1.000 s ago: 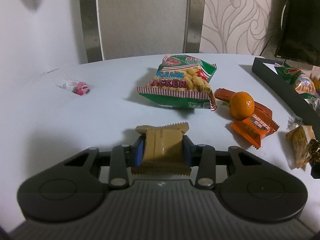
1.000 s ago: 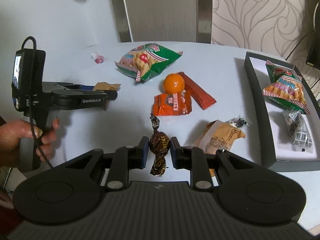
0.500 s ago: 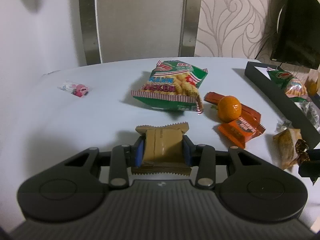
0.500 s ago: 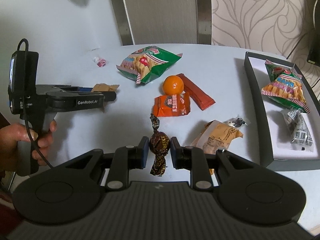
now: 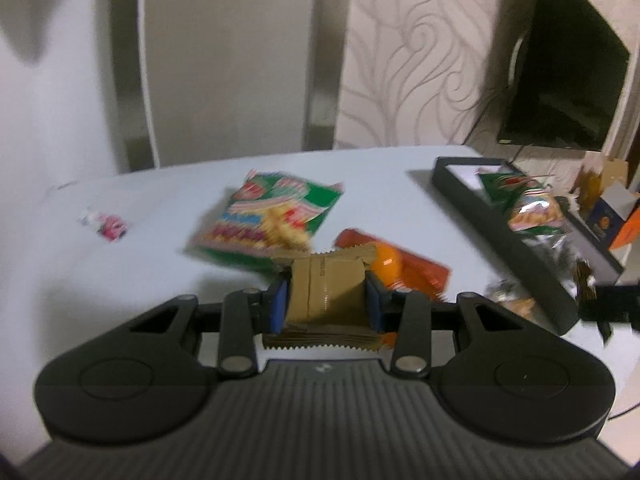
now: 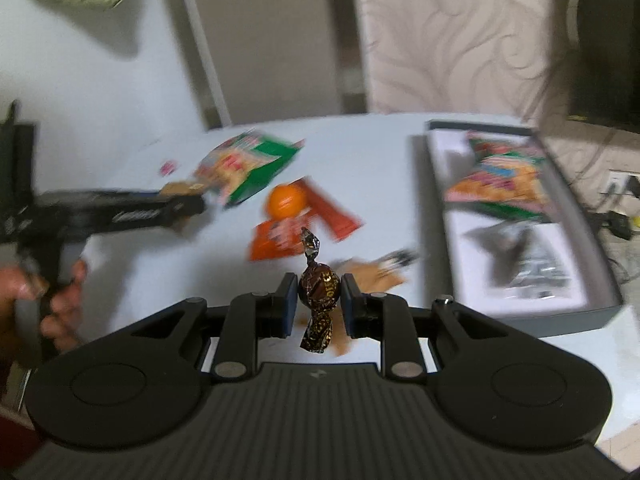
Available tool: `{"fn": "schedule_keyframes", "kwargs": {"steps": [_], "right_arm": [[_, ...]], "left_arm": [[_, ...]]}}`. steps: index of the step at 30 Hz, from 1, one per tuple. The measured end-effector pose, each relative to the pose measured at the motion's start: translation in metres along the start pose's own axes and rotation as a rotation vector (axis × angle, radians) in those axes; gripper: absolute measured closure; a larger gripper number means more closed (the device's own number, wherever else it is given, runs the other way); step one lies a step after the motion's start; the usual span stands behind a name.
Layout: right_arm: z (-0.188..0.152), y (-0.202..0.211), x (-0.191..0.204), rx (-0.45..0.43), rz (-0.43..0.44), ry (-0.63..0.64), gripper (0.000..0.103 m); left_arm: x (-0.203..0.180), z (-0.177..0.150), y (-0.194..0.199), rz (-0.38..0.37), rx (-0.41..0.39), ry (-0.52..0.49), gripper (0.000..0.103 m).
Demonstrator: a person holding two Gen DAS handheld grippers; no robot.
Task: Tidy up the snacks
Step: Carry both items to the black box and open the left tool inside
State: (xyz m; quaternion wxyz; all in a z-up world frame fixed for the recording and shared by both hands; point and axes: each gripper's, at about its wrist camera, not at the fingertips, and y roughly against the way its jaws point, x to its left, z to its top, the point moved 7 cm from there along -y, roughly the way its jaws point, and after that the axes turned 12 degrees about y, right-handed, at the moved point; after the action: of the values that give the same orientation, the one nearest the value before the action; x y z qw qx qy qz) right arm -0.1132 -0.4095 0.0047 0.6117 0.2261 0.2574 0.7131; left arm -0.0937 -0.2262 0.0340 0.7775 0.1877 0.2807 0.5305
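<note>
Holding: left gripper [image 5: 326,300] clamped on tan wafer packet [image 5: 327,294]; right gripper [image 6: 319,294] clamped on brown foil candy [image 6: 319,286]. Loose snacks on white table [image 5: 160,248]; tray [image 6: 600,312] at right.

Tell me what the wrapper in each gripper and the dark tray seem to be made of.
Tan packet in the left gripper: matte paper-like film, judging by its serrated ends and centre seam.
Brown candy in the right gripper: glossy foil or film, twisted ends, glinting gold print.
Tray: dark matte walls, white lining; probably cardboard, but blur leaves it open.
</note>
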Motion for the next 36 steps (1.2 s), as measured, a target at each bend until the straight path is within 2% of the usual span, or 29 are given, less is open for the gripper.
{"fn": "schedule_keyframes", "kwargs": {"steps": [7,15,26,31,36], "right_arm": [[0.006,0.01,-0.067,-0.026,-0.131,-0.066,0.076],[0.0,-0.005,-0.108,0.008,-0.174,-0.085,0.076],[0.003,-0.022,-0.122,0.018,-0.187,-0.098,0.075],[0.002,-0.02,-0.126,0.021,-0.18,-0.114,0.075],[0.009,-0.002,-0.12,-0.015,-0.153,-0.117,0.075]], "left_arm": [[-0.026,0.0,0.01,-0.025,-0.033,-0.052,0.061],[-0.032,-0.007,0.015,-0.001,-0.037,-0.067,0.061],[-0.036,-0.009,0.014,0.014,-0.037,-0.062,0.061],[-0.047,-0.008,0.008,-0.008,-0.029,-0.073,0.061],[-0.074,-0.003,-0.004,-0.061,-0.025,-0.116,0.061]]}}
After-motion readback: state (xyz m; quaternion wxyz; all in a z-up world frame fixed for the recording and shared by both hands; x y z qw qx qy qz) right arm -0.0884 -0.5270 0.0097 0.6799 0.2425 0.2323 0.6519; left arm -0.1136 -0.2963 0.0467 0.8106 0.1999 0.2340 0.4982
